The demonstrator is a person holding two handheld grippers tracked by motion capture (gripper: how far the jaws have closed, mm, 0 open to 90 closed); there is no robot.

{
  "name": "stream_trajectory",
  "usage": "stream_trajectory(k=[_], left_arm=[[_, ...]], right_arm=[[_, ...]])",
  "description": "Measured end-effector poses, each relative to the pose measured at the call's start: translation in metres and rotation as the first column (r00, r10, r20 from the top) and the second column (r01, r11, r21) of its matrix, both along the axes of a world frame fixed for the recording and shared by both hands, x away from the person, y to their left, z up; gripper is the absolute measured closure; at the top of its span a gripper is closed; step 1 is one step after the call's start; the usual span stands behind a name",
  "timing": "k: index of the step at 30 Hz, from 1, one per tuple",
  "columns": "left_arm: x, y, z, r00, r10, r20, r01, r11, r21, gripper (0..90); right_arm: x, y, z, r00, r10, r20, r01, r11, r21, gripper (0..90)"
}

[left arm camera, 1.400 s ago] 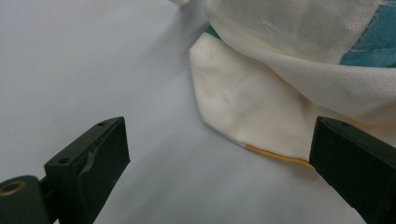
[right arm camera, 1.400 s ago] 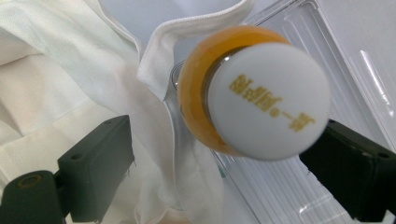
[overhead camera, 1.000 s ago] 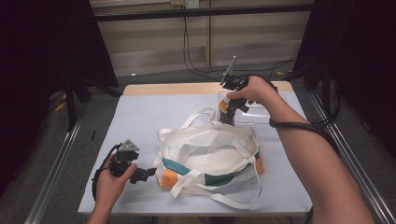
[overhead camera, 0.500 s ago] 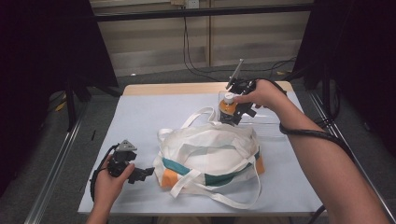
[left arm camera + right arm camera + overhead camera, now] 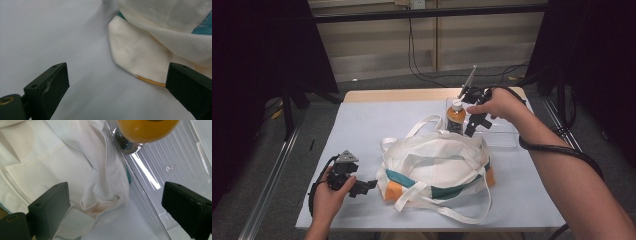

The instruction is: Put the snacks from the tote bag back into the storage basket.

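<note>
While both claws gape empty, the bottle (image 5: pixel 455 116) stands behind the bag (image 5: pixel 437 162)

A: What's behind the worktop (image 5: pixel 362 125)?

B: A pale panelled wall (image 5: pixel 377 45), with black cables (image 5: pixel 412 55) hanging down it to the grey floor (image 5: pixel 317 120).

A: And the sides?

B: Dark curtains (image 5: pixel 257 65) on both. A metal rail (image 5: pixel 267 185) runs along the floor at left; a black bar (image 5: pixel 427 12) crosses overhead.
</note>
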State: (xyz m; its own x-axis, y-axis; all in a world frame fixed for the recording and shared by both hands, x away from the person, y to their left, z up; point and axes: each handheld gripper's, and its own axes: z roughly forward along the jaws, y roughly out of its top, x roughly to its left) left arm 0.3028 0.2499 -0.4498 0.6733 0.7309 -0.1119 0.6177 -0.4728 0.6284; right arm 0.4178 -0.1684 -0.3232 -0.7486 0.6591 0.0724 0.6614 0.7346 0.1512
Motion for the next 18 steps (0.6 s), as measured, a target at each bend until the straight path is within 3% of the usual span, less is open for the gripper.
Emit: stream_trajectory(k=[18], left_arm=[[0.0,0.001,0.001,0.9997,-0.011,-0.021,0.011,0.9999,0.005,4.6]], right_arm=[[-0.018,-0.012,-0.001,1.0,0.008,-0.001,-0.008,1.0,-0.011,8.1]])
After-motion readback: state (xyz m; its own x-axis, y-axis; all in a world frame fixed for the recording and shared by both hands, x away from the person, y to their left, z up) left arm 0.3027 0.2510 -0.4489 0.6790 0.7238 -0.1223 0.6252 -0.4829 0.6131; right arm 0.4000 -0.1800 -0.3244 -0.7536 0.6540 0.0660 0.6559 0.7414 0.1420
